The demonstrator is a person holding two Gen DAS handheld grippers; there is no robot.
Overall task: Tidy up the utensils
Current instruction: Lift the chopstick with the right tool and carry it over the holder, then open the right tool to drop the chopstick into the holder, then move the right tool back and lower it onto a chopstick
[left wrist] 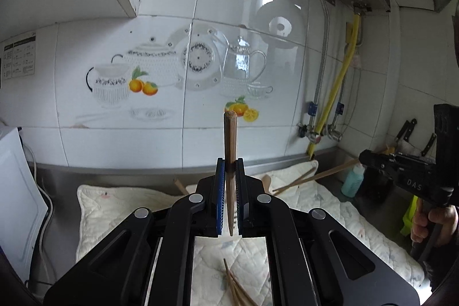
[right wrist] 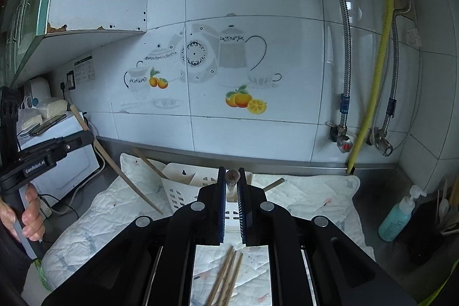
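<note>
1. At the far left of the right wrist view, a person's hand [right wrist: 27, 215] grips the handle of the left gripper [right wrist: 86, 137] — its jaws are clamped on 1 wooden chopstick [right wrist: 114, 165], which slants down to the right over the quilted cloth [right wrist: 309, 197].
2. Behind that gripper stands a white appliance [right wrist: 66, 162] with a phone [right wrist: 47, 124] lying on top.
3. In the left wrist view the left gripper [left wrist: 230, 171] is closed on the same chopstick [left wrist: 230, 139], which stands nearly upright between the pads, its blunt end above the fingertips and its thin end below.
4. Lower in that view, a bundle of loose chopsticks [left wrist: 235, 288] lies on the quilted cloth [left wrist: 114, 208].
5. In the middle of the right wrist view, the right gripper [right wrist: 231, 177] is shut on another chopstick [right wrist: 231, 176], seen end-on between the pads.
6. Just beyond its fingertips a white slotted utensil basket [right wrist: 183, 185] lies on the cloth, with 1 chopstick [right wrist: 149, 162] leaning at its left edge and another [right wrist: 274, 183] lying to its right.
7. Below the right gripper, more chopsticks [right wrist: 226, 274] lie together on the cloth.
8. At the right — a blue soap bottle [right wrist: 397, 217] stands on the steel counter [right wrist: 381, 185], beside a dark holder [right wrist: 430, 237] of pale utensils.
</note>
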